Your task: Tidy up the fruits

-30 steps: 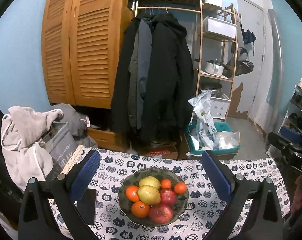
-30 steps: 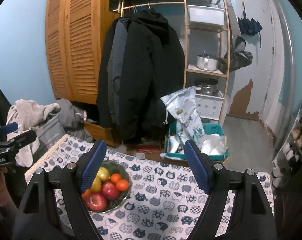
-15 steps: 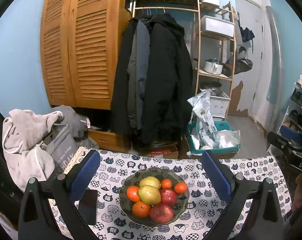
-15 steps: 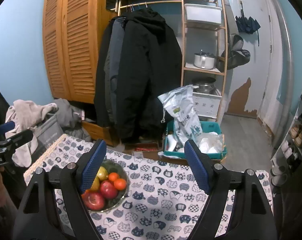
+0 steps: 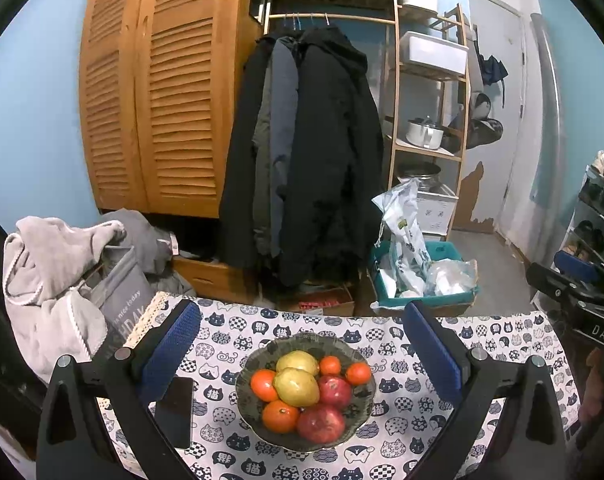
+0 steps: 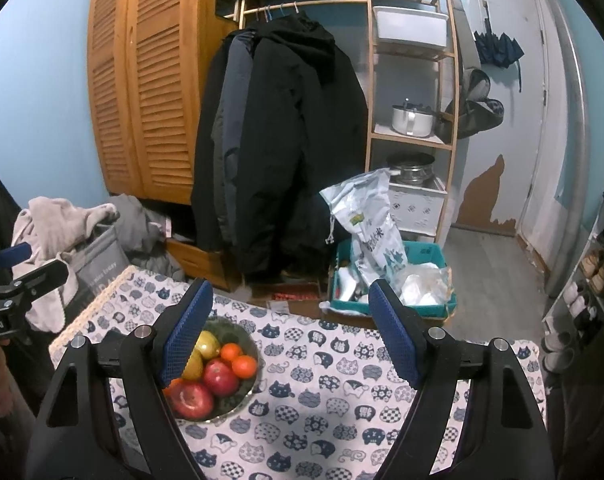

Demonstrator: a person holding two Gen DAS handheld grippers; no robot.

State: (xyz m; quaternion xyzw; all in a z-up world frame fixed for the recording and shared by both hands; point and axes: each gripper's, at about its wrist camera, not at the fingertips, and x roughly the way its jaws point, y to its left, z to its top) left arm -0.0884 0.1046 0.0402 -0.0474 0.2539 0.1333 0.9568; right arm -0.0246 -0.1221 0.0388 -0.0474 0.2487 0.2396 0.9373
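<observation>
Room: I see a wooden louvred wardrobe (image 5: 158, 92) at the back, dark coats (image 5: 305, 152) hanging on a rail beside it, and a wooden shelf rack (image 6: 411, 92) with pots and boxes to the right.
Surface: it is covered with a white cloth with a blue cat pattern (image 6: 341, 392); both cameras look down on it at a slant.
Laundry: a pile of grey clothes (image 5: 58, 276) lies over a basket at the left edge of the surface.
Teal crate: a crate (image 6: 433, 280) with a white sack and plastic bags stands on the floor behind the surface.
Left gripper (image 5: 302, 350): I hold it over the near edge; its jaws are spread wide, nothing is between the blue pads, and in its view the bowl appears in the gap between them.
Right gripper (image 6: 290, 330): its jaws are also spread wide and hold nothing; in its view the bowl is low on the left, partly behind the left finger.
Bowl (image 5: 246, 396): a dark bowl stands on the cloth, well apart from both grippers.
Fruits (image 5: 298, 386): they lie all inside the bowl, two yellow ones on top, two red apples toward the near side, and several small orange ones around them.
Phone (image 5: 174, 412): a dark phone lies flat on the cloth just left of the bowl.
</observation>
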